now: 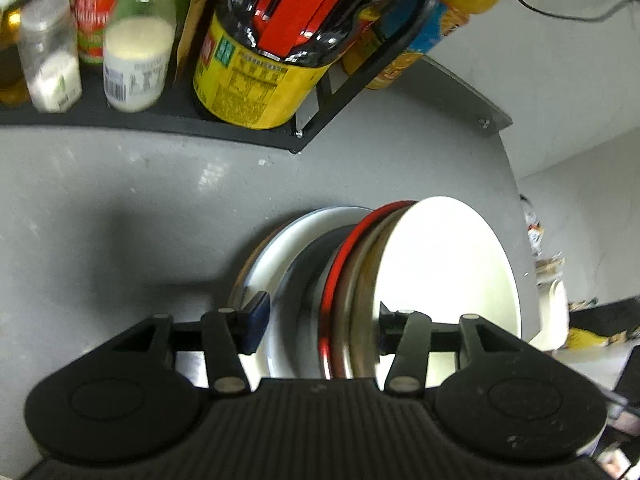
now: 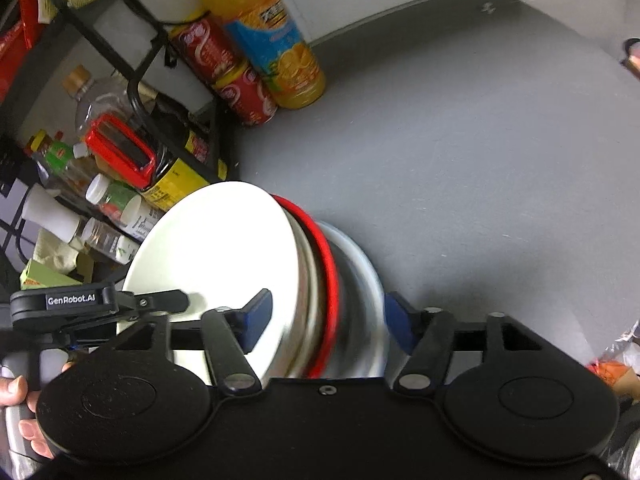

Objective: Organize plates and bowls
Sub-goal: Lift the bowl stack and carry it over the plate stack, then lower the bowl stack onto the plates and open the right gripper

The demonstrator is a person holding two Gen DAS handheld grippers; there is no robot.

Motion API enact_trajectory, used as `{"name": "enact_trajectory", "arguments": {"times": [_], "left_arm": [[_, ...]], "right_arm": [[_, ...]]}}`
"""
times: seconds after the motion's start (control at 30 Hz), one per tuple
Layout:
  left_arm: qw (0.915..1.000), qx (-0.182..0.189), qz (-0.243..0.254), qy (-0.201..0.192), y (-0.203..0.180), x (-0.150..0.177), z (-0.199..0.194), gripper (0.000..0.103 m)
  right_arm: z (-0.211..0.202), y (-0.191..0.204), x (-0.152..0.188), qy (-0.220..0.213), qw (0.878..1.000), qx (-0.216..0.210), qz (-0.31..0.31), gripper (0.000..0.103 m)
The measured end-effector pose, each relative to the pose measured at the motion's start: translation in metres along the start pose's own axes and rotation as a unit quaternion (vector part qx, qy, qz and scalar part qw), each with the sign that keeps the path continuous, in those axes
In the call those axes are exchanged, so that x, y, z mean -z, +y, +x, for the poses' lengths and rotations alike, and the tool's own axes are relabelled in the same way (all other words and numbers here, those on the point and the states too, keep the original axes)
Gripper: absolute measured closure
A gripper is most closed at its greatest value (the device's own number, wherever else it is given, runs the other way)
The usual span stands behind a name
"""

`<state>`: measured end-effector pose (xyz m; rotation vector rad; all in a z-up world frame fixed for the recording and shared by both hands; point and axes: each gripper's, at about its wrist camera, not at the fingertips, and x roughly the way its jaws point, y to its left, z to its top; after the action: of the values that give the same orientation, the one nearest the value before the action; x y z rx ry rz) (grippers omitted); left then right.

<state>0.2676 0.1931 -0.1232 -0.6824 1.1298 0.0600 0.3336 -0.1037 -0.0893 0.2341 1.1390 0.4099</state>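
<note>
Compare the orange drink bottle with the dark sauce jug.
The orange drink bottle stands on the bare grey counter; the dark sauce jug sits in the black rack. The bottle holds orange liquid, the jug dark liquid. The jug has a red handle, the bottle none. Both have yellow on their labels.

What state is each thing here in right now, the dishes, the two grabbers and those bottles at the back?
Stack of plates: on edge, bunched together between both grippers.
White plate: outermost in the stack, upright.
Red-rimmed plate: sandwiched mid-stack.
Left gripper: straddling the stack; grip unclear.
Right gripper: straddling the stack, a gap at the left pad.
Orange drink bottle: capped end hidden, standing on the counter.
</note>
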Motion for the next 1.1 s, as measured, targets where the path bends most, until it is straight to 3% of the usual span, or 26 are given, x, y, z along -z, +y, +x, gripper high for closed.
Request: {"name": "enact_trajectory", "arguments": {"times": [0.3,0.47,0.57,0.63,0.83,1.1], "left_arm": [[0.9983,-0.036,0.035,-0.029,-0.016,0.009,-0.031,0.047],[0.995,-0.067,0.049,-0.055,-0.025,0.015,-0.056,0.035],[0.994,-0.076,0.045,-0.064,-0.031,0.024,-0.077,0.027],[0.9923,-0.085,0.052,-0.073,-0.036,0.033,-0.089,0.026],[0.9896,-0.09,0.059,-0.096,-0.049,0.063,-0.121,0.026],[0.9851,-0.099,0.073,-0.12,-0.067,0.1,-0.143,0.026]], "right_arm": [[-0.036,-0.006,0.011,-0.032,0.999,0.01,-0.016,0.029],[-0.063,-0.014,0.014,-0.052,0.998,0.008,-0.018,0.028],[-0.082,-0.019,0.017,-0.067,0.998,-0.001,-0.018,0.019],[-0.093,-0.021,0.02,-0.08,0.997,0.003,-0.024,0.012],[-0.123,-0.028,0.036,-0.095,0.995,0.01,-0.022,0.006],[-0.164,-0.027,0.058,-0.11,0.993,0.016,-0.03,0.005]]}}
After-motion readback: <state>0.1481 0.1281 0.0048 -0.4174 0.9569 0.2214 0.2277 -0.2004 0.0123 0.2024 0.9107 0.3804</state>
